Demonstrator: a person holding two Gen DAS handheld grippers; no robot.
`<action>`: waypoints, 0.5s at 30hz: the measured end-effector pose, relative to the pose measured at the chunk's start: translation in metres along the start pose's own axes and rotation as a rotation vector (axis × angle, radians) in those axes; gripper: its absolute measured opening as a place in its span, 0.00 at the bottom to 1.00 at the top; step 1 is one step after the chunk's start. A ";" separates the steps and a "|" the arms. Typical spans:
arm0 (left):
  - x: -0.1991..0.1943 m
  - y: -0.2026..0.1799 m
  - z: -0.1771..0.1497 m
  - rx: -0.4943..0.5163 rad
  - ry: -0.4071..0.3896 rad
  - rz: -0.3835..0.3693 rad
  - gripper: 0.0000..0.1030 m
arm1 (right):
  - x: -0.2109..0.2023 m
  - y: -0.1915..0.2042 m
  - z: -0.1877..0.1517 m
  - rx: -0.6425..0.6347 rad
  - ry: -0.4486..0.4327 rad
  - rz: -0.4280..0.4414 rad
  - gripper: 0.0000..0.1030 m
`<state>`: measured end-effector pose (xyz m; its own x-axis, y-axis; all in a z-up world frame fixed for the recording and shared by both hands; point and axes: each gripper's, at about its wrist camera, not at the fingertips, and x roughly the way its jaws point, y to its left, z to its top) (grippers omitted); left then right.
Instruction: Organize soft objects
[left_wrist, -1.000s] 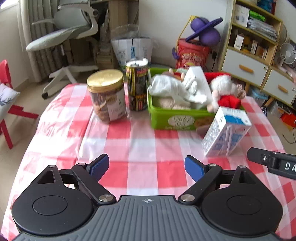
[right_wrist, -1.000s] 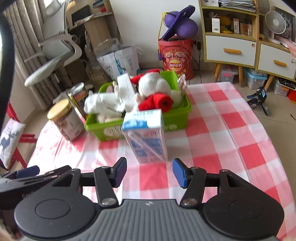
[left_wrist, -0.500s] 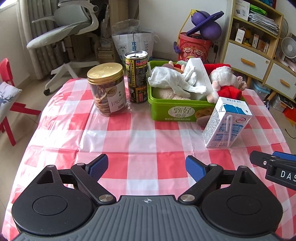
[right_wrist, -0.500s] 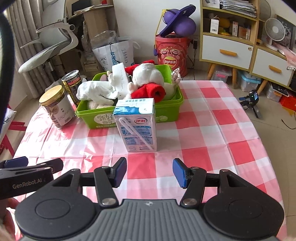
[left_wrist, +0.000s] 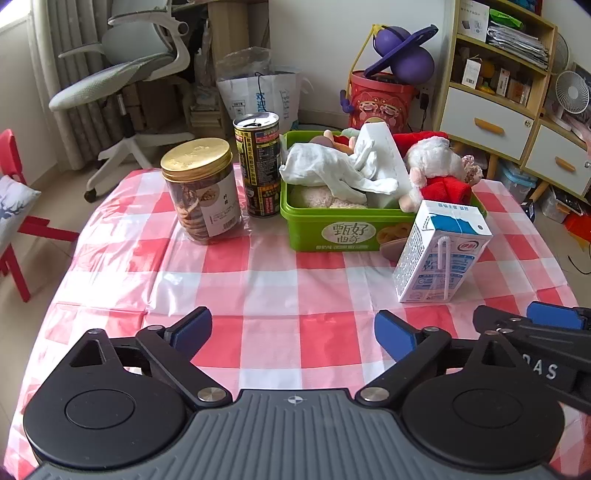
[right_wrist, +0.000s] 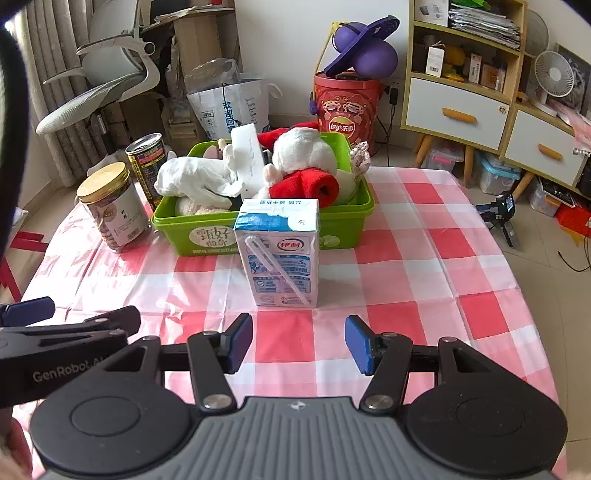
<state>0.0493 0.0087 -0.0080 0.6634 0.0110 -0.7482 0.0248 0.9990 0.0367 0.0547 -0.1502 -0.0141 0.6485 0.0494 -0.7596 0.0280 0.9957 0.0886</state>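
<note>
A green bin (left_wrist: 295, 218) (right_wrist: 332, 221) stands at the table's far side. It holds soft things: a white cloth (left_wrist: 332, 170) (right_wrist: 192, 177), a white and red Santa plush (left_wrist: 436, 166) (right_wrist: 306, 162) and a white packet (left_wrist: 384, 155) (right_wrist: 247, 151). My left gripper (left_wrist: 293, 330) is open and empty over the near table. My right gripper (right_wrist: 298, 343) is open and empty, just short of the milk carton (right_wrist: 280, 251) (left_wrist: 439, 251).
A gold-lidded cookie jar (left_wrist: 199, 188) (right_wrist: 110, 206) and a tall can (left_wrist: 258, 162) (right_wrist: 146, 166) stand left of the bin. The table has a red-checked cloth (left_wrist: 258, 280). Behind are an office chair (left_wrist: 122, 74), a red bucket (left_wrist: 380, 99) and shelves (right_wrist: 465, 74).
Both grippers have drawn back and risen a little from the bin, so the table looks farther. Both stay open and empty. Nothing on the table has moved.
</note>
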 end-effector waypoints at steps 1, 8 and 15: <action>0.000 -0.001 0.000 -0.001 0.003 -0.002 0.90 | 0.000 0.001 0.000 -0.002 0.001 0.000 0.33; 0.002 -0.002 0.001 -0.001 0.007 0.009 0.90 | 0.003 0.003 0.001 -0.007 0.005 -0.010 0.33; 0.003 -0.003 0.001 -0.004 0.010 0.012 0.90 | 0.004 0.004 0.001 -0.010 0.001 -0.019 0.33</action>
<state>0.0519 0.0060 -0.0094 0.6562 0.0232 -0.7542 0.0141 0.9990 0.0430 0.0581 -0.1465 -0.0162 0.6470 0.0309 -0.7618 0.0324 0.9972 0.0680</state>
